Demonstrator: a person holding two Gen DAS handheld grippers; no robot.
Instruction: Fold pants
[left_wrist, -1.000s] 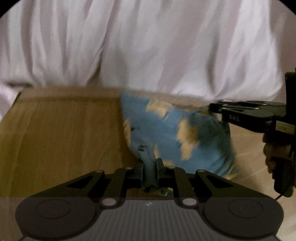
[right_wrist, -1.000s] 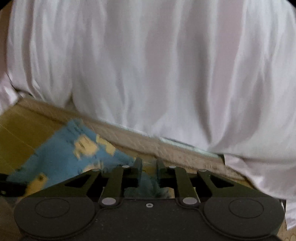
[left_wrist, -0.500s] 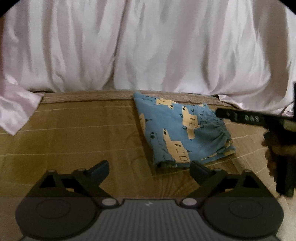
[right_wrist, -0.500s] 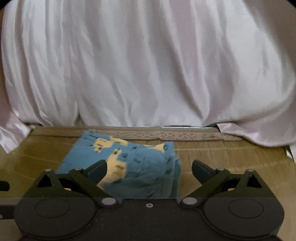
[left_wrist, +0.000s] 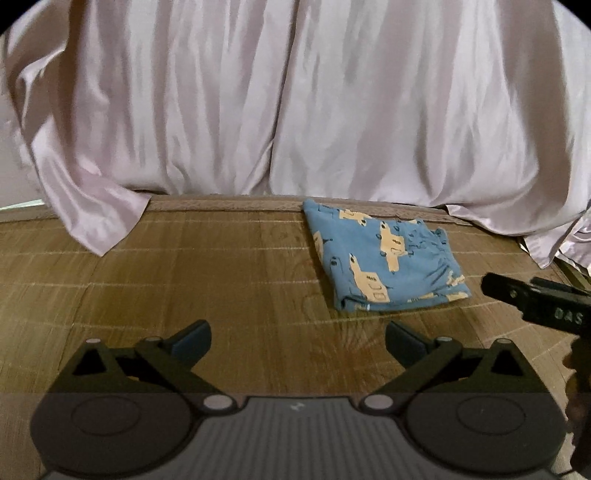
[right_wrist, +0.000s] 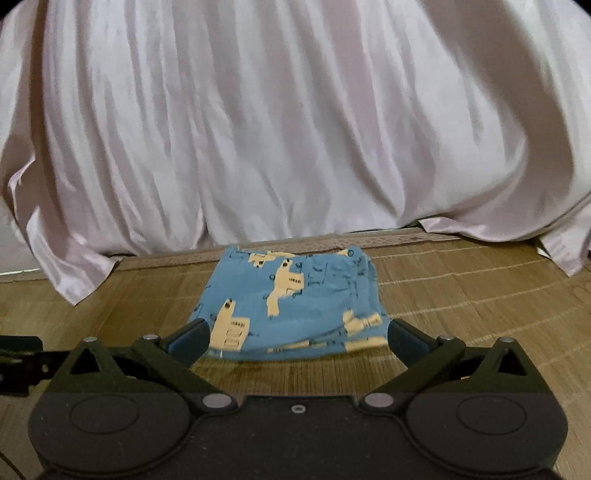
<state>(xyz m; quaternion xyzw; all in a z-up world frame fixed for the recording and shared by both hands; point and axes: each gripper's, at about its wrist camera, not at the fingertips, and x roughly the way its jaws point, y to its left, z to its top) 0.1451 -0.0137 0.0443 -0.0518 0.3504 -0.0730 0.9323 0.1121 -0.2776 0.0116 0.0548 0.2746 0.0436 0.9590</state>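
Pants (left_wrist: 384, 262) lie folded into a compact blue rectangle with yellow vehicle print, flat on the woven mat (left_wrist: 184, 280), near its far edge and just in front of the pale satin sheet (left_wrist: 295, 103) hanging behind. Nothing holds them. Left gripper (left_wrist: 295, 341): jaws wide apart, empty, hovering over bare mat; pants sit ahead and to the right of it, well clear of both fingertips. Right gripper (right_wrist: 295, 341): jaws wide apart too, empty, pulled back toward the camera side; in the right wrist view the near folded edge of the pants (right_wrist: 291, 306) shows between the two blue-padded fingertips (right_wrist: 188, 339), but whether they touch the cloth can't be told. Right gripper also shows at the right edge of the left wrist view (left_wrist: 535, 302), beside the pants, with a hand (left_wrist: 580, 398) gripping its handle below. Left gripper's tip pokes in at the left edge of the right view (right_wrist: 18, 360).

Versus 1.0 s ago: both jaws were pinched together on the cloth and the pants were blurred in motion; now released and at rest. Versus 0.5 s ago: jaws already apart; both grippers have backed off a little further, pants unchanged.
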